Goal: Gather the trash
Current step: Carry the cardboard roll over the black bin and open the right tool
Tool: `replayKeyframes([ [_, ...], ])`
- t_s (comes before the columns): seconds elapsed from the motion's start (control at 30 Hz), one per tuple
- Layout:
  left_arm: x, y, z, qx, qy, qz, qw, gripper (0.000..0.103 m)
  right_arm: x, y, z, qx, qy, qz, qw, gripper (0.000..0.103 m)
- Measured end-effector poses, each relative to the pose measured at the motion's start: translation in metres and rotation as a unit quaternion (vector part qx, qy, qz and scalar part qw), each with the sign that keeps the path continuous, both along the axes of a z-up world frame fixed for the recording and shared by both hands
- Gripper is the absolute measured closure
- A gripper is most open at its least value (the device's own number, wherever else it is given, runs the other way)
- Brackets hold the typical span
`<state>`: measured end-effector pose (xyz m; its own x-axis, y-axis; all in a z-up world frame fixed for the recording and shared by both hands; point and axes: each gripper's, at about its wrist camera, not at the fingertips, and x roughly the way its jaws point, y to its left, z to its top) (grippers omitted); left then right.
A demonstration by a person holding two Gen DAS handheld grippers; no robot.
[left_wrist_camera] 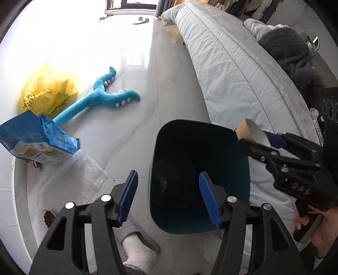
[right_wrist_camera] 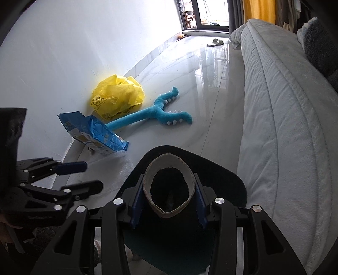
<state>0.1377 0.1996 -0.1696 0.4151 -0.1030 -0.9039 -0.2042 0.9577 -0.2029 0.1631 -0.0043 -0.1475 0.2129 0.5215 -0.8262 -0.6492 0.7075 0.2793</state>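
A dark teal trash bin (left_wrist_camera: 200,175) stands on the floor beside the bed; it also shows in the right wrist view (right_wrist_camera: 228,182). My right gripper (right_wrist_camera: 169,198) is shut on a squashed cardboard tube (right_wrist_camera: 169,188) and holds it over the bin's mouth; in the left wrist view the tube (left_wrist_camera: 251,131) hangs at the bin's right rim, in the right gripper (left_wrist_camera: 259,141). My left gripper (left_wrist_camera: 169,198) is open and empty above the bin's left side; it also shows in the right wrist view (right_wrist_camera: 84,175). A yellow plastic bag (left_wrist_camera: 49,88), a blue pouch (left_wrist_camera: 40,141) and bubble wrap (left_wrist_camera: 82,175) lie on the floor.
A blue plush toy (left_wrist_camera: 101,99) lies on the tiled floor by the wall. A bed with a pale quilt (left_wrist_camera: 232,69) runs along the right. A slipper (left_wrist_camera: 141,20) lies far off near the window. A socked foot (left_wrist_camera: 137,251) is below the left gripper.
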Motion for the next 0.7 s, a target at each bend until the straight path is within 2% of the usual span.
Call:
replayKeyframes([
  [0.13, -0.007, 0.006, 0.016, 0.013, -0.035, 0.0, 0.9993, 0.037, 0.002, 0.01, -0.023, -0.021, 0.013, 0.0, 1.0, 0.059],
  [0.37, -0.018, 0.017, 0.04, 0.014, -0.085, 0.004, 0.9963, 0.036, 0.003, 0.018, -0.057, -0.048, 0.042, -0.002, 0.998, 0.059],
  [0.7, -0.035, 0.025, 0.084, 0.02, -0.171, 0.018, 0.9848, 0.031, -0.002, 0.028, -0.086, -0.089, 0.062, 0.008, 0.994, 0.058],
])
